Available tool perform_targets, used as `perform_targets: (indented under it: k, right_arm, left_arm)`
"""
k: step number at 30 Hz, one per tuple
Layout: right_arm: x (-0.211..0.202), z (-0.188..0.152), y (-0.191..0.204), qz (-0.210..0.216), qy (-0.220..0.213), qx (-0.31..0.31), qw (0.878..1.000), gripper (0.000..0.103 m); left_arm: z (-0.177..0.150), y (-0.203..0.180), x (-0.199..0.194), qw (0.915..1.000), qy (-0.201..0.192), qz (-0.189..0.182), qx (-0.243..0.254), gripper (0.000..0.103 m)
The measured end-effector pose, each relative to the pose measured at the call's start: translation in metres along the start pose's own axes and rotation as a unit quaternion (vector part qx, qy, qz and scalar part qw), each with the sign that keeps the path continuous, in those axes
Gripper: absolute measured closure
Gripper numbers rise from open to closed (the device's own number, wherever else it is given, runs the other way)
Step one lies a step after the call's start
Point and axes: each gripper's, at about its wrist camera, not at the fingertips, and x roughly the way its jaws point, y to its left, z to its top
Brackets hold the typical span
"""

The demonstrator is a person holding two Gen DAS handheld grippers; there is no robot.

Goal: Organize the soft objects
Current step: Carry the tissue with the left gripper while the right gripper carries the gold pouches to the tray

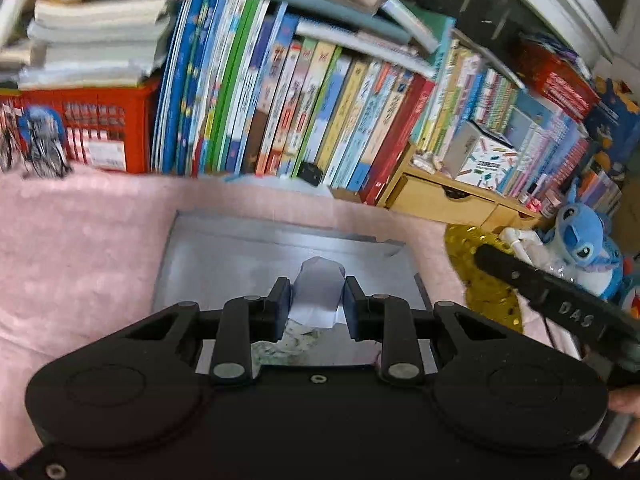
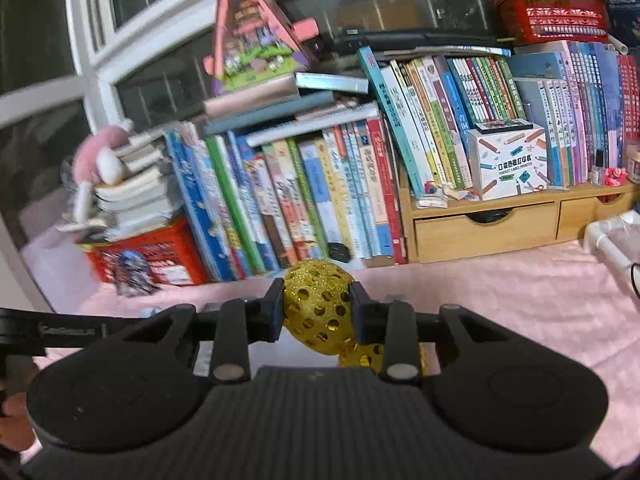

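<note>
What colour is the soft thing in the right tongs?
Glittery gold with shiny round spots; the right wrist view shows it best.

"DAS" embossed on black tool arm, 4 o'clock. "POCKET LABEL PRINTER" on white box, 2 o'clock. Book spines illegible.

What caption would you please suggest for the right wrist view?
Right tongs clamp a gold glitter cloth above the pink blanket, facing crowded bookshelves.
</note>
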Motion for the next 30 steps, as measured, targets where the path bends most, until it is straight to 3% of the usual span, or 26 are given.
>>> perform_targets:
  k: [13, 24, 30]
  right_arm:
    - [0.068, -0.009, -0.022, 0.029, 0.087, 0.049, 0.995, 0.066]
    - [0.100, -0.018, -0.008, 0.035, 0.139, 0.017, 0.990, 0.065]
    - [0.112, -0.026, -0.010, 0.048, 0.167, 0.033, 0.984, 0.065]
  left_arm:
    - [0.014, -0.008, 0.073, 0.9984, 0.052, 0.022, 0.007, 0.076]
    - [0.011, -0.009, 0.102, 0.9961, 0.086, 0.017, 0.009, 0.076]
    - [0.007, -0.001, 0.108, 0.9947, 0.101, 0.016, -0.004, 0.076]
